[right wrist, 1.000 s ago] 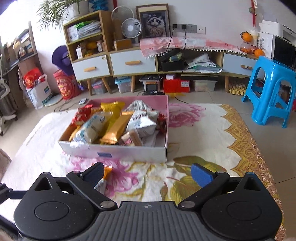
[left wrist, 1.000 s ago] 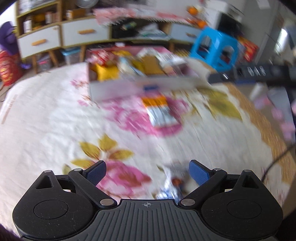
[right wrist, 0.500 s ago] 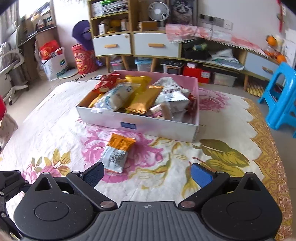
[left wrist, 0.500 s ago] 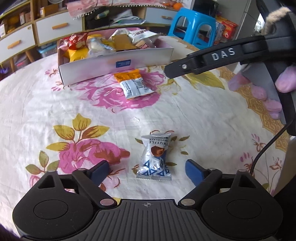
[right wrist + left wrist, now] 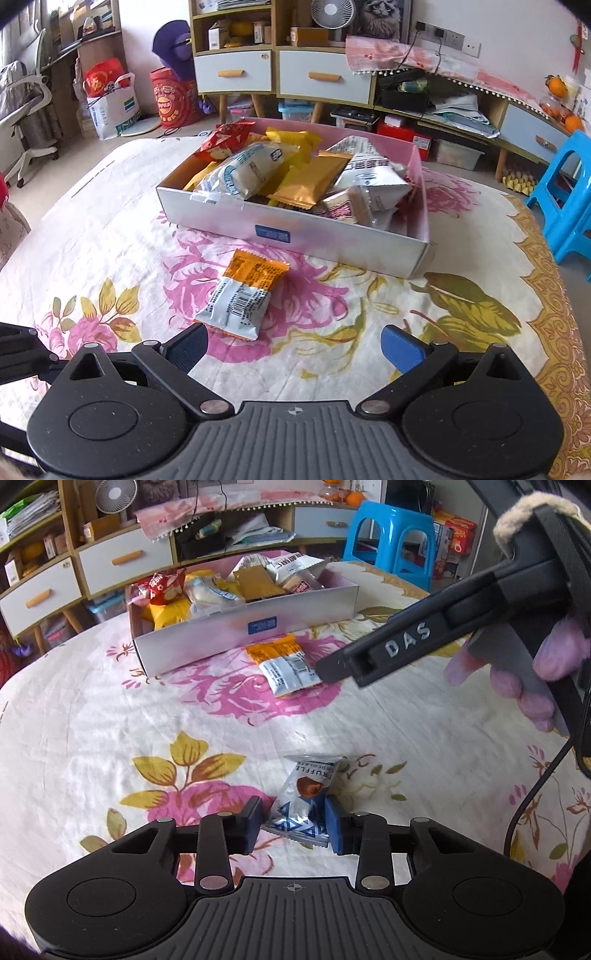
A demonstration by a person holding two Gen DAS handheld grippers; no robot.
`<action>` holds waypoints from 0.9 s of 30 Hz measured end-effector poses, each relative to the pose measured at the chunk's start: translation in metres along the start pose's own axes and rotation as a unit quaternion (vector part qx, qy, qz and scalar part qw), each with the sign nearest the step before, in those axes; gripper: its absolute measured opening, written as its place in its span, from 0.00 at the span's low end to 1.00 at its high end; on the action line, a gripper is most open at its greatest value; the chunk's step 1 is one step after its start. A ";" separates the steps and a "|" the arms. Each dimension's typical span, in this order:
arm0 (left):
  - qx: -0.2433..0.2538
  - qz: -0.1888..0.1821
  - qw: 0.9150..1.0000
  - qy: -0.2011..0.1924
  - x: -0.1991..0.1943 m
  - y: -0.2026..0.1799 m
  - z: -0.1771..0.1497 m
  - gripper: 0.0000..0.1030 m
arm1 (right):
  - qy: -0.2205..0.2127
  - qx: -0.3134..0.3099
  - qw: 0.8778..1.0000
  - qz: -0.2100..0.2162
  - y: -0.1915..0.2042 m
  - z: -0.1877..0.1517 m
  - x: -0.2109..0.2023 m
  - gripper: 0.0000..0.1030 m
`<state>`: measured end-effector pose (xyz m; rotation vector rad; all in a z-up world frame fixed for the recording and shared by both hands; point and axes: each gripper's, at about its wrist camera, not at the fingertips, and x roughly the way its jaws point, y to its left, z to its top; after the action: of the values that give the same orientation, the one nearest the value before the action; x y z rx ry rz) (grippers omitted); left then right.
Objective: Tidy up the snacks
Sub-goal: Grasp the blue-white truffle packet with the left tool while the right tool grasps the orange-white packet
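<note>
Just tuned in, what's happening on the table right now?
A person is sorting snacks with a gripper in each hand. The left gripper is closing its jaws around a silver truffle packet lying on the floral cloth; the packet sits between the pads. The right gripper is open and empty, pointing at an orange-and-white packet that lies in front of the box already full of snacks.

Left claw (image 5: 293,825), wide before, is closing around the truffle packet (image 5: 304,799)
</note>
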<state>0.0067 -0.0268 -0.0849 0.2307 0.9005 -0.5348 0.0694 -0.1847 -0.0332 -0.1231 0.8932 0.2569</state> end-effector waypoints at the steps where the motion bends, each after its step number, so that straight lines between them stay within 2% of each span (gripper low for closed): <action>1: -0.003 0.000 1.000 -0.001 0.000 0.002 0.001 0.32 | 0.002 -0.002 1.000 0.001 0.002 0.000 0.002 0.90; 4: -0.013 0.013 1.000 -0.003 0.002 0.009 0.003 0.30 | 0.005 -0.006 1.000 0.005 0.007 0.001 0.006 0.90; 12: -0.082 0.043 0.996 -0.010 0.009 0.047 0.013 0.30 | 0.005 -0.012 1.000 0.028 0.019 0.007 0.017 0.90; 18: -0.094 0.076 0.992 -0.020 0.014 0.068 0.017 0.30 | 0.008 -0.022 0.999 0.030 0.026 0.011 0.031 0.90; 27: -0.116 0.095 0.988 -0.023 0.018 0.091 0.023 0.32 | 0.008 -0.058 0.998 0.022 0.040 0.007 0.048 0.90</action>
<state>0.0800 0.0348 -0.0884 0.0907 0.8781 -0.2552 0.0926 -0.1361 -0.0660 -0.2131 0.8973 0.3500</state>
